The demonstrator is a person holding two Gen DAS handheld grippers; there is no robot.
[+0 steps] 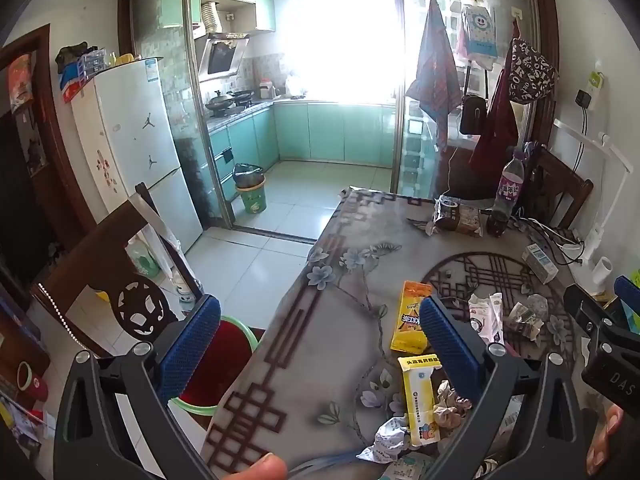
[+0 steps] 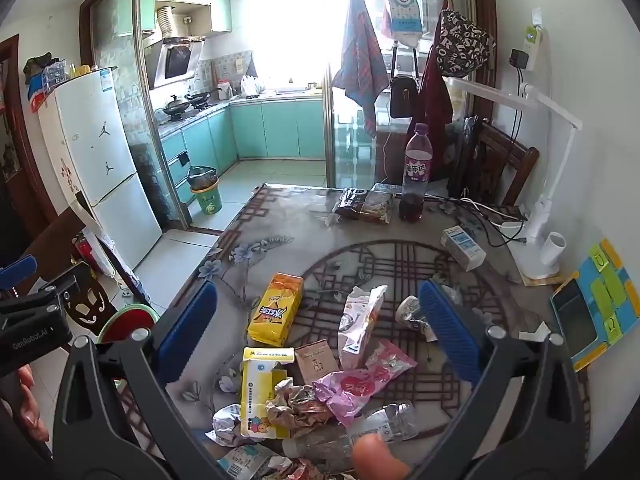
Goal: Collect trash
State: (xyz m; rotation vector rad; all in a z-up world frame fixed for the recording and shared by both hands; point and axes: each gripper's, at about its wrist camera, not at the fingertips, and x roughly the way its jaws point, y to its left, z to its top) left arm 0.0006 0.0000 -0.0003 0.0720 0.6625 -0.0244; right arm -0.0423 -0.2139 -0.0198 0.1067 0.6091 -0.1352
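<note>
Both the left gripper [image 1: 320, 336] and the right gripper [image 2: 320, 328] hang wide open, holding nothing. Below the right one, wrappers litter the table [image 2: 256, 224]; the yellow snack box [image 2: 276, 310] lies flat, its long axis running away from the camera toward the kitchen.

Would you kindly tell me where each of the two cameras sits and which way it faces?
Left wrist: rides the open left gripper above the table's left edge, facing the kitchen; a thumb shows below, right gripper at right.
Right wrist: rides the open right gripper over the littered patterned table; left gripper at left.
Shared: yellow snack box, purple-labelled bottle, green bin.
</note>
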